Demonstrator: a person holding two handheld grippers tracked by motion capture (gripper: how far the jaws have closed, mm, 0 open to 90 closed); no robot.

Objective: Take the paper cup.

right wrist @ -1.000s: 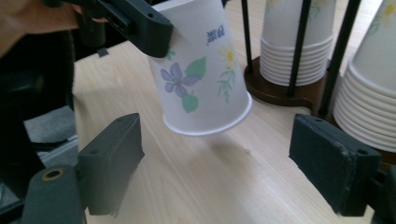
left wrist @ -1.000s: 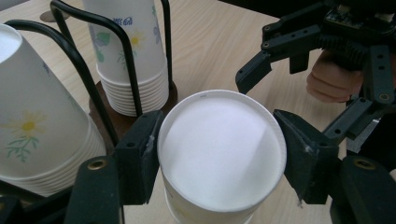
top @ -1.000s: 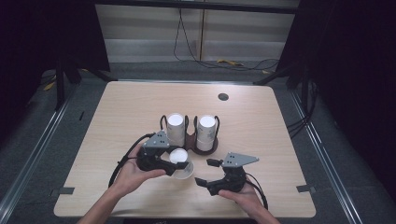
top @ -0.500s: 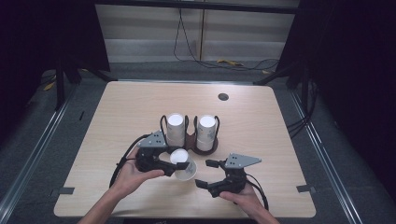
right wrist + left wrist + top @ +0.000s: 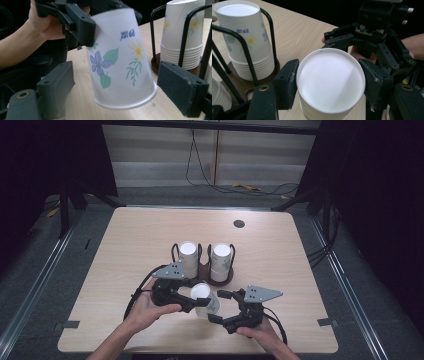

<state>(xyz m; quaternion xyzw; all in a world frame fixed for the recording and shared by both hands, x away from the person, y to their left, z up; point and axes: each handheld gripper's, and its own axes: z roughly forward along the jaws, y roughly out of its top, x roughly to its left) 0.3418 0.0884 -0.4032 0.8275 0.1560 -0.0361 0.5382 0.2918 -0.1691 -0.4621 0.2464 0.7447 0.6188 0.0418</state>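
- Cup handover under way: left gripper point(image 5: 197, 304) clenches the inverted paper cup point(image 5: 205, 300) by its base, above the tabletop point(image 5: 280, 265).
- Right gripper point(image 5: 216, 306) jaws, just opened, flank the rim untouching.
- Next: carry it clear or reseat it.

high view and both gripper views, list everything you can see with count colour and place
white paper cup with flower print: one, white with blue and yellow flowers, upside down and tilted, held above the near middle of the table
stacks of white paper cups: two, white, upside down in the holder at mid table
black wire cup holder on a round brown base: one, black and brown, mid table
light wooden table: one, pale wood, centre of the high view
small dark round hole: one, dark, far right part of the table top
left gripper: one, black, shut on the cup near its base end
right gripper: one, black, jaws just opened wide, pads either side of the cup's rim end and clear of it
hands: two, at the near edge, one on each gripper
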